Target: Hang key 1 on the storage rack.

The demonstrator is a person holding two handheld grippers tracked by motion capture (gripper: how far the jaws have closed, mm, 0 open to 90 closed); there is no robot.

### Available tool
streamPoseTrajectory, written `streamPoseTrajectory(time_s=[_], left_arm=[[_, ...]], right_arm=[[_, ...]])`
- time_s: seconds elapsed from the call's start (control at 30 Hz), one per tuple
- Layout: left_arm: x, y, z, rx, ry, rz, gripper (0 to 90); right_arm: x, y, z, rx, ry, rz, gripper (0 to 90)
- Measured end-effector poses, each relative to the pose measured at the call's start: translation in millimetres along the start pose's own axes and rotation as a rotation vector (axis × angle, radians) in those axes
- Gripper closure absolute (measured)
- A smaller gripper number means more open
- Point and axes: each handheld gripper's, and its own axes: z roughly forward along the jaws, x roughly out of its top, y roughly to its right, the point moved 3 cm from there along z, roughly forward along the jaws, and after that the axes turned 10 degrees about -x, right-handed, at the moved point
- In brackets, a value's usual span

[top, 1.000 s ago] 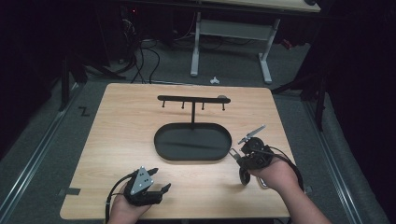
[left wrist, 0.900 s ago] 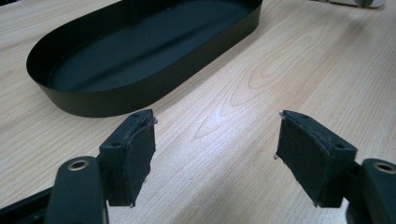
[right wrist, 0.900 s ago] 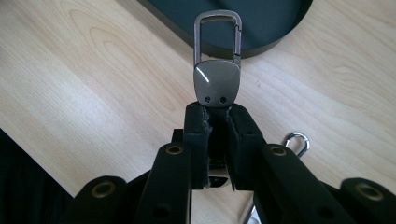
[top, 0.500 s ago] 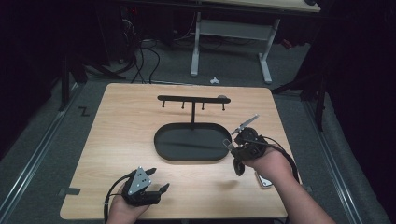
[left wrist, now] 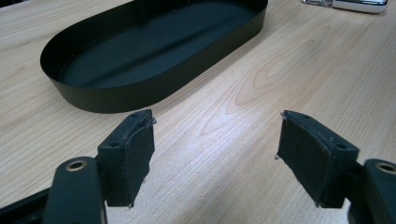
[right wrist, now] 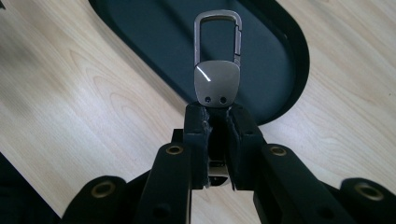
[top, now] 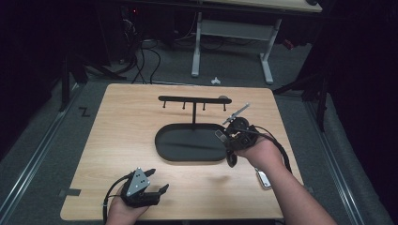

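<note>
presently, item one: left gripper, at the near edge of the table, jaws spread wide with only bare wood between the pads; item two: right gripper, jaws clenched on a metal keychain clip, the pads pinching its lower end so the flat plate and the carabiner loop stand out beyond the tips; long axis of the clip in line with the jaws, the loop end pointing away from the hand; in the high view this gripper hangs over the right end of the black oval tray, the clip's loop showing above the tray's dark floor in the right gripper view; item three: a second silvery keychain piece lying flat on the wood near the right forearm, apart from the tray; item four, farther: a black hook rail on a single post rising from the tray, small pegs hanging under the bar; beyond the table, a white desk frame on the floor.
</note>
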Motion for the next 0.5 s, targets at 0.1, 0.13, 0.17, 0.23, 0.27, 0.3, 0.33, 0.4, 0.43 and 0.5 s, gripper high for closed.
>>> streamPoseTrajectory(time_s=[0.1, 0.13, 0.17, 0.23, 0.27, 0.3, 0.33, 0.4, 0.43, 0.5], left_arm=[[0.0, 0.1, 0.1, -0.003, -0.004, 0.0, 27.4], [0.1, 0.4, 0.1, -0.005, -0.006, 0.001, 27.4], [0.0, 0.5, 0.2, -0.011, -0.01, 0.001, 27.4], [-0.6, 0.7, 1.5, -0.014, -0.017, -0.002, 27.0], [-0.7, 0.8, 1.6, -0.016, -0.021, 0.0, 26.9], [-0.5, 1.0, 1.7, -0.014, -0.018, 0.002, 26.9], [-0.3, 1.1, 1.5, -0.012, -0.016, 0.003, 26.9], [0.4, 0.7, -0.2, -0.005, -0.008, 0.005, 26.9], [0.5, 0.3, -0.7, -0.001, -0.001, 0.004, 26.9], [0.2, -1.2, -2.1, 0.007, 0.002, -0.002, 26.6]], right_arm=[[6.0, 1.3, -1.1, -0.002, 0.005, 0.0, 80.4], [8.1, 1.8, -1.4, -0.003, 0.008, 0.003, 80.4], [10.4, 3.0, -1.4, -0.006, 0.013, -0.005, 80.4], [14.5, 3.6, -2.0, -0.011, 0.014, 0.002, 80.4], [16.5, 3.2, -2.6, -0.013, 0.009, 0.012, 80.4], [19.1, 4.5, -2.5, -0.014, 0.019, 0.0, 80.4], [21.4, 4.7, -2.7, -0.017, 0.021, 0.004, 80.4], [25.5, 5.6, -2.9, -0.015, 0.025, 0.008, 80.4], [27.3, 5.8, -2.7, -0.017, 0.03, 0.008, 80.4], [30.8, 5.9, -2.6, -0.019, 0.034, 0.009, 80.4]])
